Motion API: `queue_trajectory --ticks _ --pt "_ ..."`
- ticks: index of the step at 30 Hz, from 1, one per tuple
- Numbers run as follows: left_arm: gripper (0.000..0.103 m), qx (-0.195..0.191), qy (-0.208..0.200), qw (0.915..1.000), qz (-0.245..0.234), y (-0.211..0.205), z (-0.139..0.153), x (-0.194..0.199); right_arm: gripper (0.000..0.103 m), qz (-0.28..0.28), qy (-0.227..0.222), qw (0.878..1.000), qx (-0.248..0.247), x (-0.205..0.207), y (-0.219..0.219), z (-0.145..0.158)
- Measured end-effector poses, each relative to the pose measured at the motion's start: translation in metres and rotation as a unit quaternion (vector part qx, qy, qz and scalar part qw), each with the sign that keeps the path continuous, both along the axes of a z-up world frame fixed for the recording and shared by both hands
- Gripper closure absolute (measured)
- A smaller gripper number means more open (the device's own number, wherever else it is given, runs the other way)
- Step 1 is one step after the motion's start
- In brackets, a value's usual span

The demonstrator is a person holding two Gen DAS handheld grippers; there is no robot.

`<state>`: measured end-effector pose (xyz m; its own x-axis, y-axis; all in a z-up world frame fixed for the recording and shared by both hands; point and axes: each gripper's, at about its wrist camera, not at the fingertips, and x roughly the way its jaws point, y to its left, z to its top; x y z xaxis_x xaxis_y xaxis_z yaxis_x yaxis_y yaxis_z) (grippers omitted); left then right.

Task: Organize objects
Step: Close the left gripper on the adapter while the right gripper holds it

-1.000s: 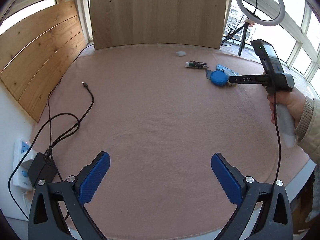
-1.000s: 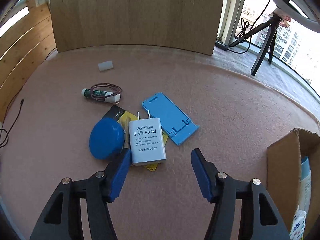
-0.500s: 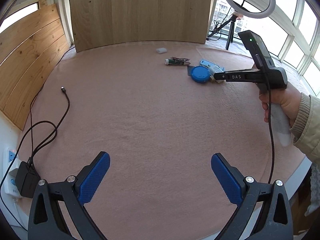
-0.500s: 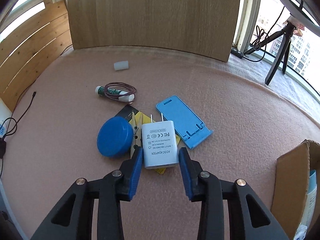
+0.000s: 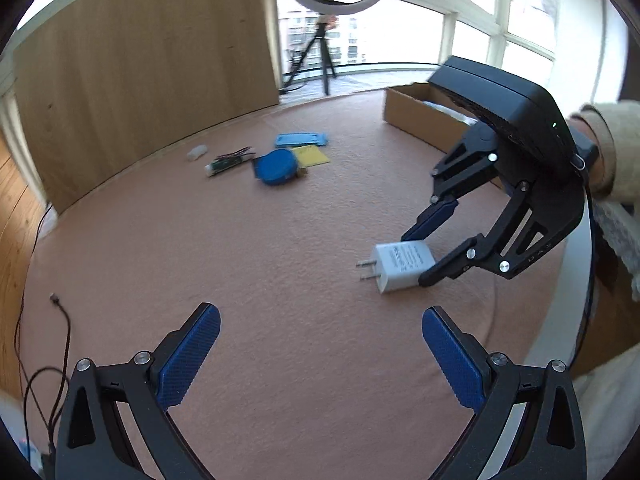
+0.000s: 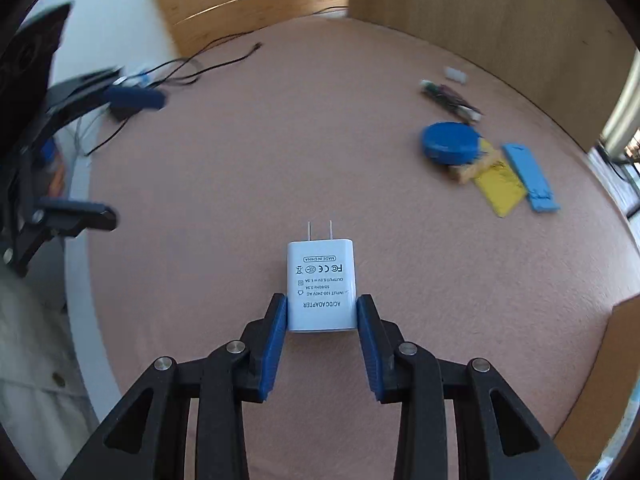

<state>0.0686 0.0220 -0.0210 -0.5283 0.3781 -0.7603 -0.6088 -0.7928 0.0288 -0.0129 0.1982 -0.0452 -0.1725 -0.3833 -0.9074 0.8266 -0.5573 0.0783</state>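
My right gripper point(image 6: 322, 304) is shut on a white AC adapter point(image 6: 320, 280), its blue pads pressing both sides and the prongs pointing away. In the left wrist view the adapter point(image 5: 402, 266) hangs just above the pink table cover in the right gripper point(image 5: 416, 258), near the table's right edge. My left gripper point(image 5: 320, 316) stands open and empty in front of it. Farther back lie a blue round lid point(image 5: 276, 166), a yellow card point(image 5: 310, 156), a blue phone stand point(image 5: 301, 139), a small wired circuit board point(image 5: 228, 160) and a white cap point(image 5: 197, 153).
An open cardboard box point(image 5: 416, 120) stands at the back right with items inside. A black cable point(image 5: 60, 308) trails over the table's left side. Wooden boards wall the back and left. A ring light on a tripod point(image 5: 320, 52) stands by the window.
The right gripper closed on the adapter, lifted it off the pile and carried it toward the near edge. The left gripper rolled and swung to face it.
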Motion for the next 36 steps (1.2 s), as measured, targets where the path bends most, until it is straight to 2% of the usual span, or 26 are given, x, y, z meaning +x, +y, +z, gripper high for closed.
queue_trajectory --ticks 3,6,9,12,16,17,27,32,36 --pt "0.001 -0.020 0.002 0.9940 -0.108 0.026 -0.010 0.016 0.071 0.118 -0.013 0.993 0.013 0.040 -0.017 0.000" --pt "0.002 -0.024 -0.009 0.9839 -0.177 0.047 -0.019 0.026 0.071 0.196 -0.016 0.980 0.035 0.060 -0.024 0.000" --pt "0.010 -0.019 -0.027 0.9789 -0.202 0.060 -0.027 0.027 0.071 0.258 -0.014 0.964 0.061 0.070 -0.026 -0.006" --pt "0.024 -0.014 -0.042 0.9765 -0.211 0.067 -0.033 0.025 0.071 0.296 -0.007 0.953 0.063 0.073 -0.025 -0.006" --pt "0.056 -0.016 -0.061 0.9726 -0.224 0.069 -0.042 0.025 0.071 0.306 -0.013 0.950 0.055 0.071 -0.023 -0.006" --pt "0.057 -0.018 -0.063 0.9724 -0.224 0.067 -0.044 0.025 0.071 0.305 -0.014 0.951 0.052 0.071 -0.022 -0.006" --pt "0.058 -0.030 -0.060 0.9691 -0.237 0.071 -0.036 0.027 0.071 0.296 -0.002 0.954 0.043 0.077 -0.014 -0.002" --pt "0.058 -0.039 -0.044 0.9702 -0.235 0.076 -0.013 0.029 0.071 0.286 0.019 0.957 0.039 0.081 -0.005 0.015" --pt "0.058 -0.051 -0.025 0.9712 -0.231 0.082 0.017 0.032 0.071 0.275 0.044 0.960 0.028 0.087 0.004 0.040"
